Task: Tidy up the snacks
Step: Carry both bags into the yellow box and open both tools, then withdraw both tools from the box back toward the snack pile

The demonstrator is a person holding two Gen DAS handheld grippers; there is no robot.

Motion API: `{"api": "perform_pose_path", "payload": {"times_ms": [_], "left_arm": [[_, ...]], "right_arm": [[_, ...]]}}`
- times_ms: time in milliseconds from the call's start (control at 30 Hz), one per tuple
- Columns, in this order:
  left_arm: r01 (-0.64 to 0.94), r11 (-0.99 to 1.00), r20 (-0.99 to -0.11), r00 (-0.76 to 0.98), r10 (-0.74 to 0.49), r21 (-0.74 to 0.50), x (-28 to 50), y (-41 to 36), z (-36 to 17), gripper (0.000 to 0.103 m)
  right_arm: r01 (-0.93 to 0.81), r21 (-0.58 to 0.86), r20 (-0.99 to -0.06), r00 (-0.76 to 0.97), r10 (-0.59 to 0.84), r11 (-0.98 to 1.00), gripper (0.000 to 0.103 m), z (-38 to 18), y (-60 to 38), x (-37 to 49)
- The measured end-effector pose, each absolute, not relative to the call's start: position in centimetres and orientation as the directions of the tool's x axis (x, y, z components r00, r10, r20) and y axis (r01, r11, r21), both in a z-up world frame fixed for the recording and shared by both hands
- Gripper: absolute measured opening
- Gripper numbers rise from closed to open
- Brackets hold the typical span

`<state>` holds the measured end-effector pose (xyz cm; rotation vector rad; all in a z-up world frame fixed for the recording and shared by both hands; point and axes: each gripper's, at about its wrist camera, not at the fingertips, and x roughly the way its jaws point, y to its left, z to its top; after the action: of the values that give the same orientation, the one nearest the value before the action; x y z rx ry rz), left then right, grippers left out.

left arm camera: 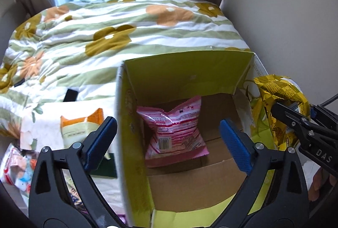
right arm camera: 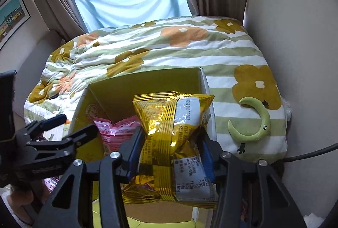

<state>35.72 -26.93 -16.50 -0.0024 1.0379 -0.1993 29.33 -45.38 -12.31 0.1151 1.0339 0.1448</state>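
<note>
An open cardboard box (left arm camera: 135, 122) with yellow-green flaps stands on the bed, also in the right wrist view (right arm camera: 135, 84). A pink snack bag (left arm camera: 175, 130) lies inside it, also seen in the right wrist view (right arm camera: 115, 132). My left gripper (left arm camera: 166, 139) is open and empty, straddling the box's left wall. My right gripper (right arm camera: 169, 154) is shut on a gold snack bag (right arm camera: 171, 143) and holds it above the box's right side; the bag shows at the right of the left wrist view (left arm camera: 281, 96).
An orange and green snack bag (left arm camera: 82, 126) and other packets (left arm camera: 17, 166) lie left of the box on the floral quilt (left arm camera: 105, 22). A green crescent plush (right arm camera: 255, 122) lies on a pillow right of the box. A wall stands close on the right (right arm camera: 295, 27).
</note>
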Motion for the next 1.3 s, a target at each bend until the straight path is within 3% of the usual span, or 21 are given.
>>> {"api": "perform_pose_path", "payload": {"times_ms": [467, 500, 533, 567, 600, 1000, 1300], "left_arm": [[0.052, 0.988, -0.837, 0.525, -0.154, -0.148, 31.0, -21.3, -14.0, 0.097], [0.043, 0.988, -0.839, 0.523, -0.147, -0.146, 30.7, -21.0, -14.1, 0.097], [0.034, 0.989, -0.842, 0.522, -0.140, -0.143, 30.4, -20.7, -14.2, 0.097], [0.026, 0.990, -0.844, 0.520, -0.132, -0.139, 30.2, -20.5, -14.4, 0.097], [0.018, 0.991, -0.846, 0.518, -0.125, -0.135, 30.0, -20.3, -14.5, 0.097], [-0.035, 0.997, -0.837, 0.546, -0.042, -0.073, 25.9, -18.2, -13.2, 0.097], [0.034, 0.998, -0.808, 0.586, -0.066, -0.057, 22.1, -17.0, -10.6, 0.097]], "right_arm": [[-0.133, 0.153, -0.851, 0.487, 0.199, 0.979, 0.050, -14.0, -43.3, 33.0], [-0.140, 0.153, -0.848, 0.489, 0.203, 0.978, 0.053, -14.5, -43.2, 33.4], [-0.145, 0.154, -0.848, 0.489, 0.206, 0.977, 0.069, -14.8, -43.1, 33.7], [-0.147, 0.156, -0.850, 0.484, 0.209, 0.977, 0.093, -15.2, -43.0, 34.0], [-0.152, 0.160, -0.852, 0.478, 0.215, 0.975, 0.102, -15.6, -43.0, 34.2], [-0.207, 0.113, -0.833, 0.514, 0.206, 0.972, 0.103, -13.9, -42.9, 31.1], [-0.168, 0.105, -0.810, 0.557, 0.182, 0.980, 0.103, -9.9, -42.8, 25.3]]}}
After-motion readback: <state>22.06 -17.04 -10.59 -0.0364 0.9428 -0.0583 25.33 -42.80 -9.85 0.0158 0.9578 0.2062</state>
